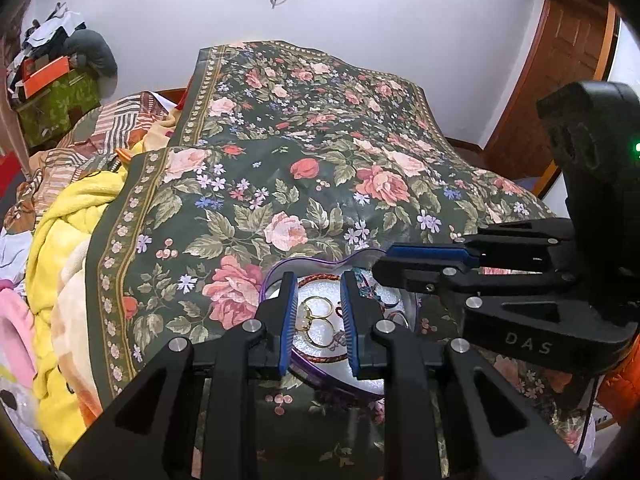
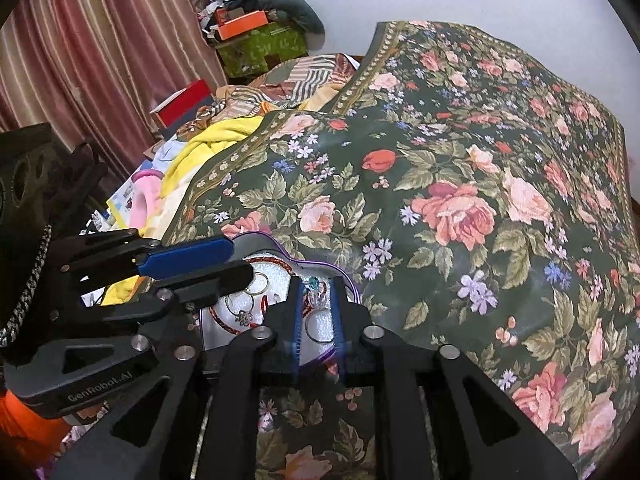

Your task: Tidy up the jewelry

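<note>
**Task status: jewelry gathered in the tray, final placement in progress**

**Location of the work item.** A heart-shaped tray (image 1: 276,276) with a purple rim and a white glittery floor lies at the near edge of the floral cloth (image 1: 320,160) that covers the raised surface. The tray holds all the jewelry that is visible. No piece shows on the bare cloth.

**Contents, left lobe.** Several gold rings (image 1: 318,306) lie on the floor of the tray, close together and partly overlapping. A red braided cord (image 2: 224,320) follows the inner wall.

**Contents, right lobe.** A thin silver ring (image 2: 316,328) lies flat, and a piece with a teal stone (image 2: 314,282) lies just beyond it.

**Tool state.**
- Left gripper (image 1: 318,320): jaws set narrow, positioned over the gold rings. The pads flank the rings but press on none, as far as the view shows.
- Right gripper (image 2: 316,320): jaws set narrow, with the silver ring and the teal piece visible in the gap. The pads are blurred, and contact with either piece cannot be confirmed.

**Progress assessment.** Collection appears largely complete. Remaining work is probably limited to separating the overlapped rings and withdrawing both tools. Items outside the views cannot be ruled out.
</note>
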